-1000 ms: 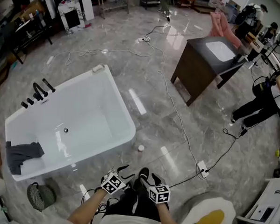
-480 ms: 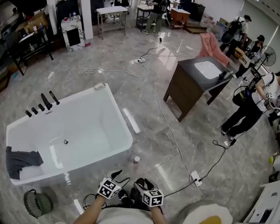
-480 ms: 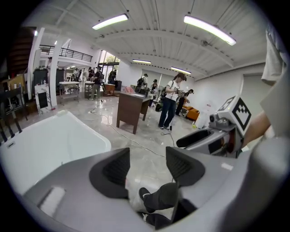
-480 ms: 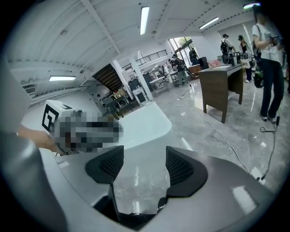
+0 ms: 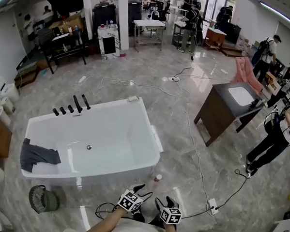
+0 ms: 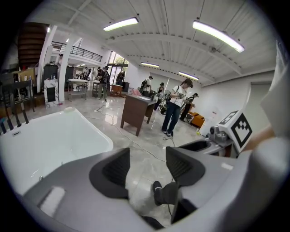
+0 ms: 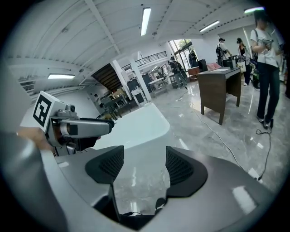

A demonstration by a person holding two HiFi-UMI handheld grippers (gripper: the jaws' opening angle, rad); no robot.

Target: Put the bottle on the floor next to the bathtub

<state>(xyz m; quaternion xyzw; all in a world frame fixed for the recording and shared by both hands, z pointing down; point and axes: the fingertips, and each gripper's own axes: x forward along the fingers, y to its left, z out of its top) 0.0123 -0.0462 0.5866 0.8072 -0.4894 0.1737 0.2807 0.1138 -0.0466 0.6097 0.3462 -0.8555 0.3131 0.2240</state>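
One bathtub [image 5: 116, 128], one bottle [image 5: 157, 178], two hand-held grippers [image 5: 143, 190] [image 5: 163, 202].

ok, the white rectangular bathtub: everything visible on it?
Glossy white freestanding bathtub, rounded corners, on the grey marble-look floor, no water visible. Black tap fittings line its far-left rim; a round metal drain sits in the bottom. A dark grey cloth lies draped at its left end. A small bottle stands on the floor by its near right corner, apparently apart.
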